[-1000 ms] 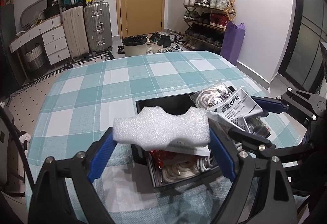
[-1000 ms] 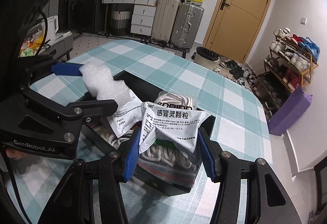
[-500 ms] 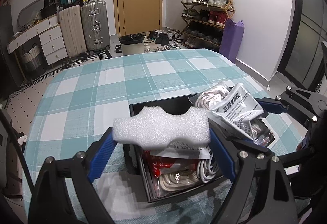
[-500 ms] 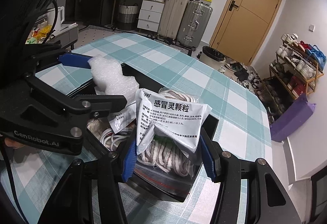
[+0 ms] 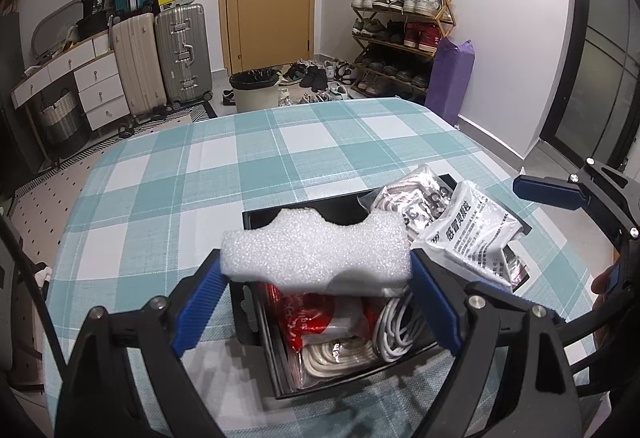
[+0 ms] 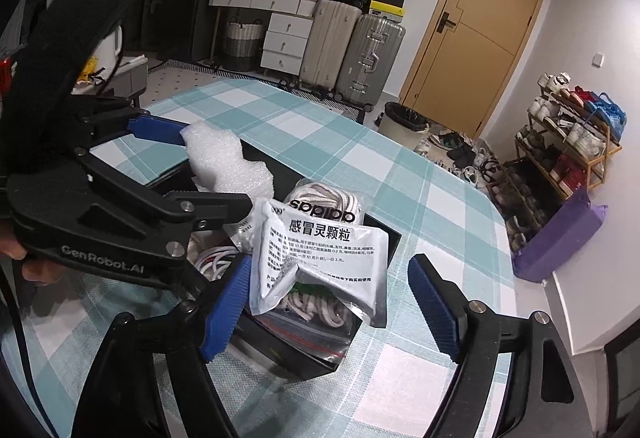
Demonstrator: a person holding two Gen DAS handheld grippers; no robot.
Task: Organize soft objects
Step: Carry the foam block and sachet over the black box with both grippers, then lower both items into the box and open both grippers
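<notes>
The left claw [image 5: 316, 302] holds the foam block [image 5: 316, 252] crosswise, long axis spanning pad to pad, directly above the black box [image 5: 264, 334] near the counter's [image 5: 224, 166] near edge, while the right claw [image 6: 328, 302], jaws just opened, leaves the sachet [image 6: 320, 258] lying free on the box contents.

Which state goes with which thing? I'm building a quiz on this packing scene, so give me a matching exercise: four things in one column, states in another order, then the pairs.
Things:
1. white foam piece
2. silver medicine sachet
3. black box
4. red packet

States:
A. lies inside the box, under the foam
B. rests on the box's contents, tongs spread around it
C. sits on the checked tablecloth
D. pinched between the left tongs

Pairs: 1-D, 2-B, 3-C, 4-A. The right tongs have just been opening, and the sachet stands between them, no longer pressed.
</notes>
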